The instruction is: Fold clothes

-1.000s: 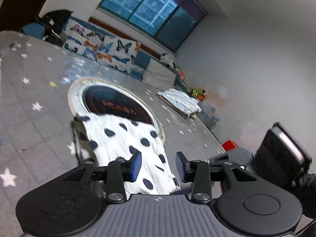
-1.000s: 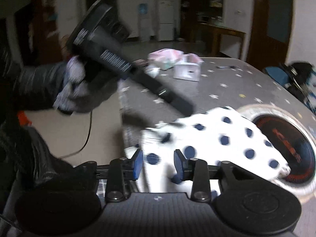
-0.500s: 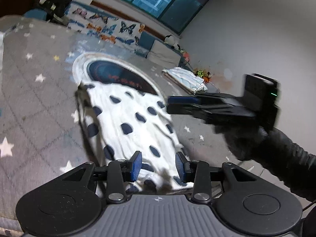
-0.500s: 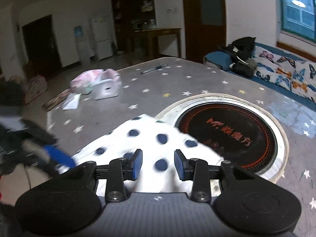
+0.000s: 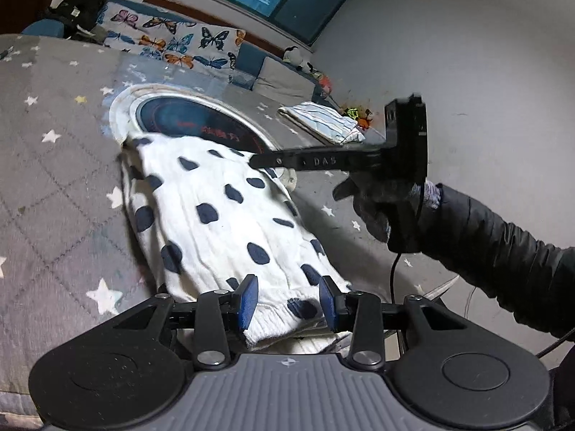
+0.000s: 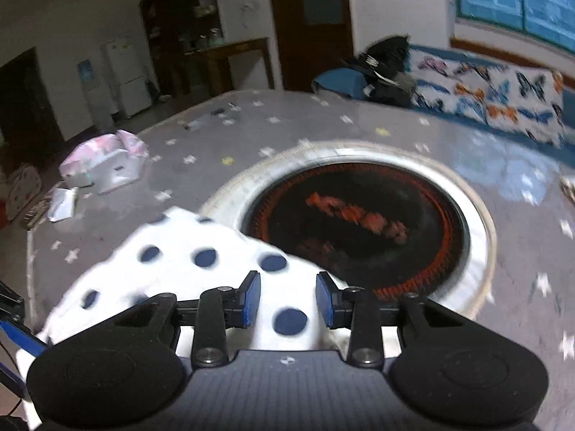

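A white garment with dark blue dots [image 5: 219, 215] lies folded in a long strip on the grey star-patterned table cover [image 5: 46, 179]. My left gripper [image 5: 287, 301] is open, its blue pads on either side of the garment's near hem. My right gripper [image 6: 287, 301] is open over the garment's far end [image 6: 201, 269], next to the round black cooktop. From the left wrist view the right gripper [image 5: 266, 161] reaches in from the right, held by a gloved hand, its tip over the garment's far edge.
A round black induction cooktop [image 6: 355, 222] with a white rim is set in the table. A folded striped cloth [image 5: 320, 122] lies at the far table edge. A pink and white bundle [image 6: 104, 161] lies on the table. A butterfly-patterned sofa [image 5: 169, 46] stands behind.
The right gripper has swung from the garment's near end across to its far end by the cooktop. The left gripper has drawn in over the near hem. The garment looks flatter.
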Available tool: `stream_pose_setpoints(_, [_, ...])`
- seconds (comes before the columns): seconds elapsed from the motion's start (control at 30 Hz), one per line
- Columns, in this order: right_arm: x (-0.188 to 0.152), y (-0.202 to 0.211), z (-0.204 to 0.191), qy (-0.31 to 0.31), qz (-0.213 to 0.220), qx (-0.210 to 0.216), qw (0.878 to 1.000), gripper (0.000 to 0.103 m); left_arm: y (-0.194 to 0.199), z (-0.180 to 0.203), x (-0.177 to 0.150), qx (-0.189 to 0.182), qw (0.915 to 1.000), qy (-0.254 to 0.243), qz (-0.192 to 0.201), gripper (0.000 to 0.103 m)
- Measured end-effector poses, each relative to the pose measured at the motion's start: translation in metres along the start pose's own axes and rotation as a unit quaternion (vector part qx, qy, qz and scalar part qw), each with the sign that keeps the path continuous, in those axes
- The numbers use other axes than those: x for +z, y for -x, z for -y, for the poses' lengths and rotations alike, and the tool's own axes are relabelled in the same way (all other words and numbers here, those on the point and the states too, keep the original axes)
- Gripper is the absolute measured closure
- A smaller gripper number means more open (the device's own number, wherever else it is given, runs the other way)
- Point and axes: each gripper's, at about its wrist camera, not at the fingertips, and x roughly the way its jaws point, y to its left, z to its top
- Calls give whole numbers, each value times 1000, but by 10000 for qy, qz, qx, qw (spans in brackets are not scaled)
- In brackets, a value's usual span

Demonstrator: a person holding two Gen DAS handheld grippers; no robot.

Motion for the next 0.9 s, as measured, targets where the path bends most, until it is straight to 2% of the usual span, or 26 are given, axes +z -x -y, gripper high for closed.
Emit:
stream_pose_setpoints(0.17, [12, -22, -25, 270, -174, 315, 9990, 69, -1, 5, 0, -57, 10000, -71, 24, 63])
stream_pose_setpoints(0.37, [27, -49, -53, 582, -380, 666, 9954, 69, -1, 2, -7, -33, 10000, 77, 1, 62])
stream_pose_setpoints(0.7, [46, -67, -78, 1164, -394, 626, 9905, 69, 2, 4, -8, -26, 9999, 123, 47, 61])
stream_pose_setpoints(0.9, [51, -67, -72, 997, -376, 679, 9920, 68, 12, 12, -9, 99, 9997, 109, 175, 57])
